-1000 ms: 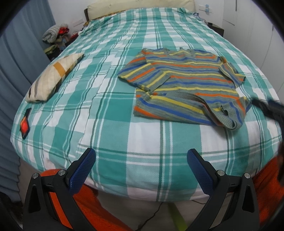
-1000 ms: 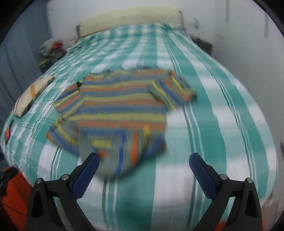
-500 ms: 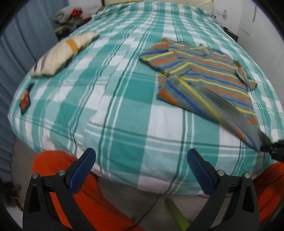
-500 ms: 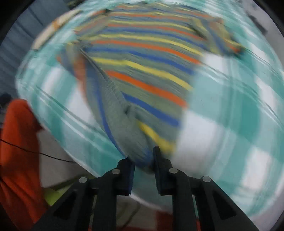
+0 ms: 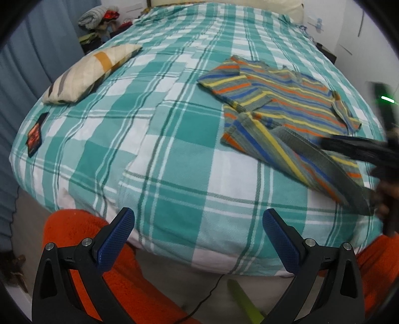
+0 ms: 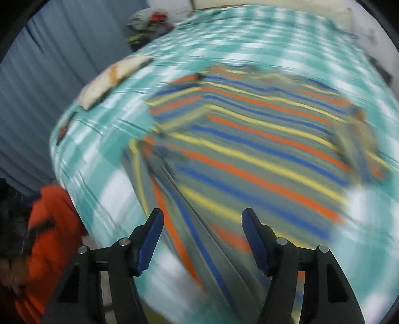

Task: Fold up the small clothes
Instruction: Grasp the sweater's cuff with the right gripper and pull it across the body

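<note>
Striped shirt [image 6: 249, 154] lies just ahead of the spread right tool [image 6: 202, 239]; left tool [image 5: 198, 234] spread too.

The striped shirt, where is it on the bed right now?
In the left wrist view, the striped shirt lies on the right half of the plaid bedspread, near the foot edge, well right of the cream pillow.

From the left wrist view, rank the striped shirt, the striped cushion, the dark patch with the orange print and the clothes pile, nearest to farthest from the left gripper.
1. Small dark patch with orange print, on the bed's near left edge.
2. Grey shirt with orange, yellow and blue stripes, right of centre; too close to call against the patch.
3. Cream cushion with tan and grey stripes, far left.
4. Pile of clothes, beyond the bed, top left.
</note>
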{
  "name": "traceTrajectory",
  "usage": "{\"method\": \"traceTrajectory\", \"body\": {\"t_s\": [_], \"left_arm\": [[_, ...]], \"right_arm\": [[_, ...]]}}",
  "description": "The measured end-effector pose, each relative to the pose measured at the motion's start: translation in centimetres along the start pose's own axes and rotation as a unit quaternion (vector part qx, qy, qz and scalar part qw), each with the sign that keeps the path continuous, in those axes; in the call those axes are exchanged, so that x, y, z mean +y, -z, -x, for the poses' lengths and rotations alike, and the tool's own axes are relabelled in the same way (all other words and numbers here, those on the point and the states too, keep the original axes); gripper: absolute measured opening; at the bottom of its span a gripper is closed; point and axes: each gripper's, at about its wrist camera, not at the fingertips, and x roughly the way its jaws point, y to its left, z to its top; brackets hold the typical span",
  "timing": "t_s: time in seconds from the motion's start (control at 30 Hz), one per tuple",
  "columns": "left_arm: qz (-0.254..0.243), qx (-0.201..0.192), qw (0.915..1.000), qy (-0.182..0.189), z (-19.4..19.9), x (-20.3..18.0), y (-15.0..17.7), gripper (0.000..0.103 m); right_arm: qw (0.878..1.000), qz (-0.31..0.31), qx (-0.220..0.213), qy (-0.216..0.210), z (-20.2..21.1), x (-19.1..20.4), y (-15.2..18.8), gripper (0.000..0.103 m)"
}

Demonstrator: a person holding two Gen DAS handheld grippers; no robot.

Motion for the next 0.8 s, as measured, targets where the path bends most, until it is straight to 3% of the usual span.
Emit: {"method": "traceTrajectory", "body": {"t_s": [0.03, 0.07, 0.1, 0.13, 0.2, 0.27, 0.3, 0.33, 0.37, 0.43, 0.53, 0.6, 0.67, 0.73, 0.8], "left_arm": [[0.003, -0.002, 1.0, -0.002, 0.2, 0.4, 0.0, 0.102], [0.007, -0.004, 1.0, -0.005, 0.3, 0.8, 0.1, 0.102], [0.012, -0.005, 0.9999, -0.008, 0.4, 1.3, 0.2, 0.102], [0.017, -0.007, 0.9998, -0.009, 0.5, 1.7, 0.3, 0.102], [0.033, -0.012, 0.9993, -0.011, 0.6, 3.1, 0.5, 0.102], [0.05, -0.012, 0.9986, -0.009, 0.3, 4.2, 0.8, 0.102], [0.059, -0.009, 0.9982, -0.006, -0.1, 4.8, 0.8, 0.102], [0.065, -0.007, 0.9979, -0.005, -0.3, 5.1, 0.8, 0.102], [0.071, -0.003, 0.9975, -0.003, -0.8, 5.3, 0.8, 0.102], [0.075, 0.007, 0.9972, -0.001, -1.6, 5.5, 0.6, 0.102], [0.055, 0.021, 0.9981, 0.018, -3.4, 4.8, 0.6, 0.102], [0.036, 0.042, 0.9978, 0.037, -5.3, 3.9, 0.5, 0.102], [0.02, 0.052, 0.9963, 0.066, -6.7, 3.0, 0.1, 0.102], [-0.006, 0.048, 0.9942, 0.096, -7.6, 1.8, -0.5, 0.102], [-0.04, 0.044, 0.9928, 0.104, -9.0, 0.2, -1.0, 0.102]], "right_arm": [[1.0, -0.002, 0.007, -0.021, -2.3, 0.6, -1.0, 0.065], [0.999, -0.009, 0.014, -0.039, -4.3, 0.9, -1.5, 0.056], [0.997, -0.022, 0.026, -0.072, -6.0, 1.6, -2.0, 0.043], [0.993, -0.028, 0.037, -0.105, -7.4, 2.1, -2.3, 0.015], [0.987, 0.018, 0.047, -0.153, -6.7, 5.7, -0.9, 0.012], [0.967, 0.096, 0.086, -0.219, -5.0, 10.1, 2.5, 0.012], [0.956, 0.131, 0.109, -0.237, -4.1, 11.9, 4.7, 0.012], [0.95, 0.158, 0.125, -0.241, -3.5, 13.1, 6.5, 0.019], [0.943, 0.188, 0.141, -0.233, -2.7, 14.3, 8.8, 0.037], [0.942, 0.209, 0.153, -0.213, -1.6, 14.8, 11.7, 0.056], [0.965, 0.167, 0.12, -0.162, 0.9, 12.1, 13.0, 0.056], [0.988, 0.076, 0.065, -0.115, 2.8, 8.1, 11.7, 0.056], [0.996, -0.062, -0.01, -0.07, 6.4, 1.6, 11.6, 0.057], [0.982, -0.181, -0.045, -0.002, 8.2, -4.0, 12.4, 0.061], [0.965, -0.256, -0.034, 0.047, 8.9, -8.6, 14.5, 0.062]]}}
